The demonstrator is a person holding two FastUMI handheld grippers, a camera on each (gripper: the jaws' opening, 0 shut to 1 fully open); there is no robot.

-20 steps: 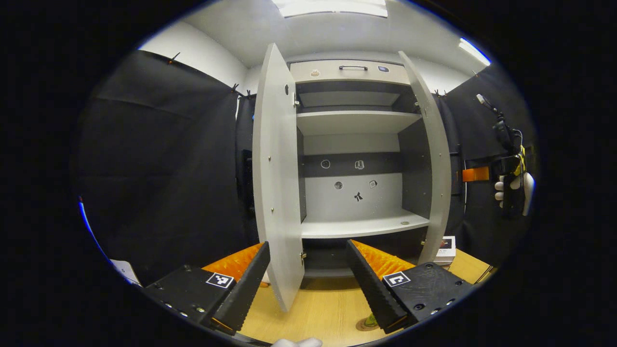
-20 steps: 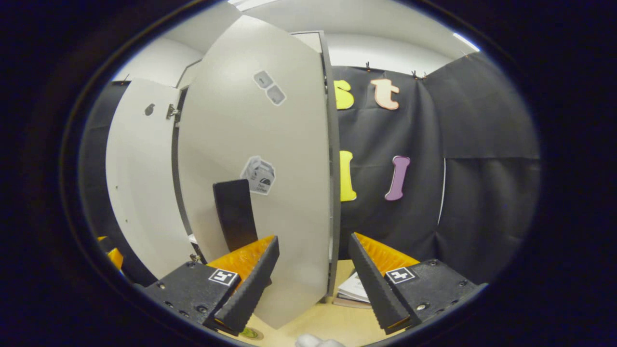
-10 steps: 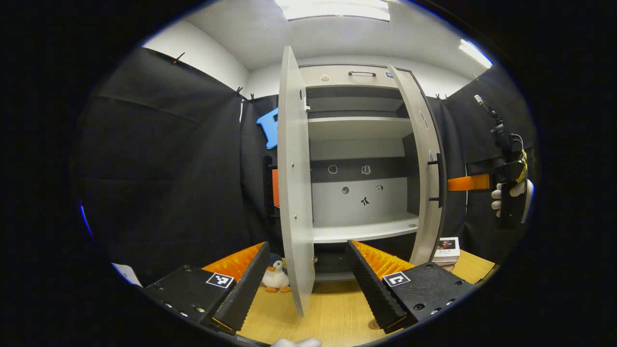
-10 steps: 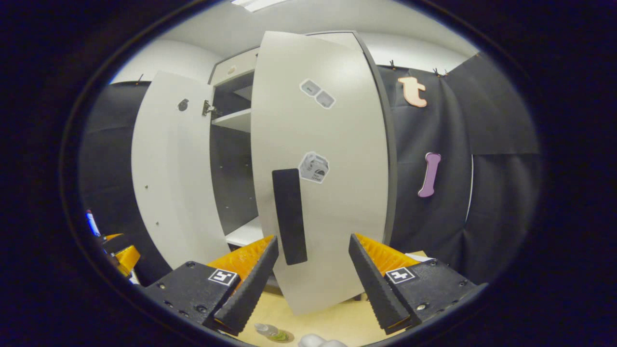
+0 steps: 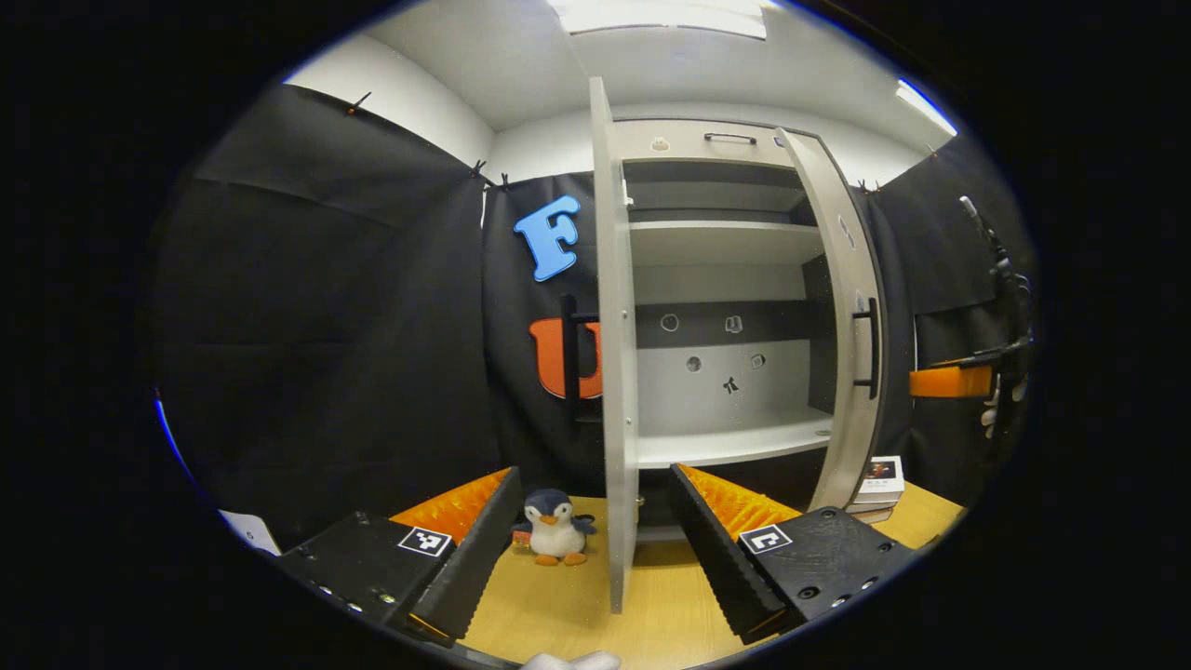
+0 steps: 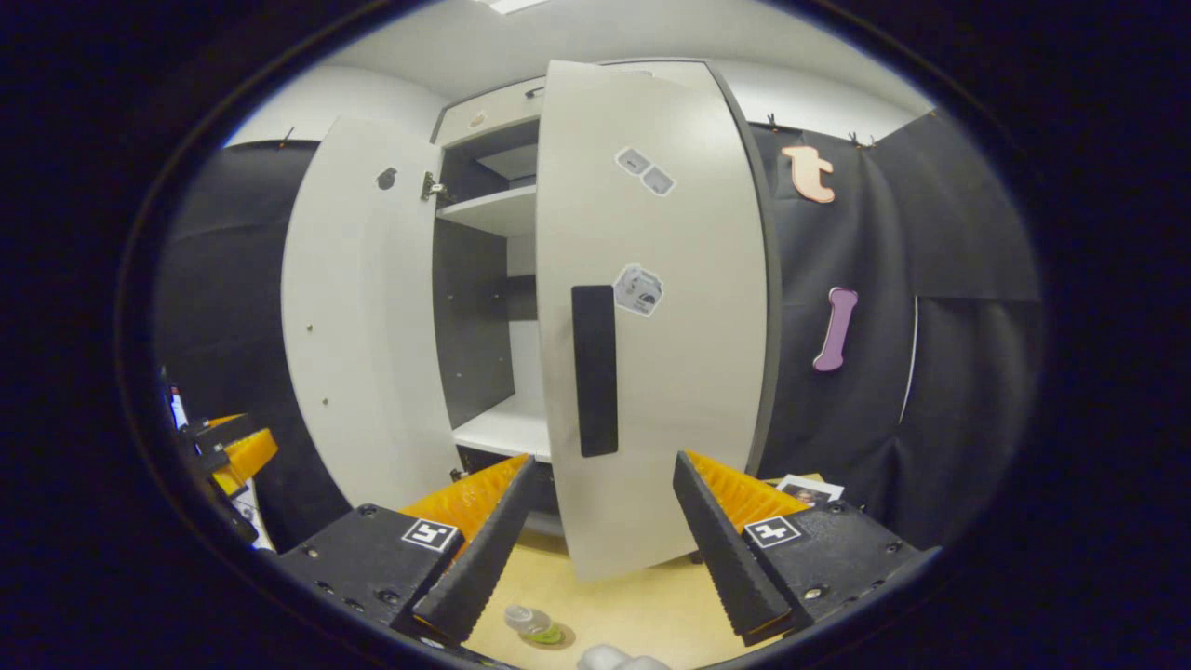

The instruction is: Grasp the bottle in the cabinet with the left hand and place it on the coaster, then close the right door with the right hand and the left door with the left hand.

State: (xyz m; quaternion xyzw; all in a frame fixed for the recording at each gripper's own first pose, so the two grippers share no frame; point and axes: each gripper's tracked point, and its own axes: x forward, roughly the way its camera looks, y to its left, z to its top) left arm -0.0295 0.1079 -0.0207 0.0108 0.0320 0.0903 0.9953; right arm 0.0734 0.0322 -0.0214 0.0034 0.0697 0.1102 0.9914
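Note:
The grey cabinet [image 5: 726, 447] stands with empty shelves. Its left door [image 5: 614, 372] is edge-on right in front of my left gripper [image 5: 591, 549], which is open and holds nothing. The right door [image 6: 651, 316] is swung partway in, its black handle [image 6: 595, 370] facing my right gripper [image 6: 600, 549], which is open and a short way off the door. Low between the right gripper's fingers, a small clear bottle [image 6: 528, 622] sits on the round coaster [image 6: 556, 640] on the wooden table. The right gripper's orange finger [image 5: 949, 381] shows beyond the right door [image 5: 851, 326].
A toy penguin [image 5: 555, 528] stands on the table [image 5: 558, 605] left of the left door. A stack of books [image 5: 879, 476] lies by the cabinet's right side. The left gripper [image 6: 228, 456] shows at the far left, past the left door [image 6: 358, 316].
The right door has swung from wide open to partway shut. My left gripper has shifted left, so the left door now stands edge-on and the penguin has come into view.

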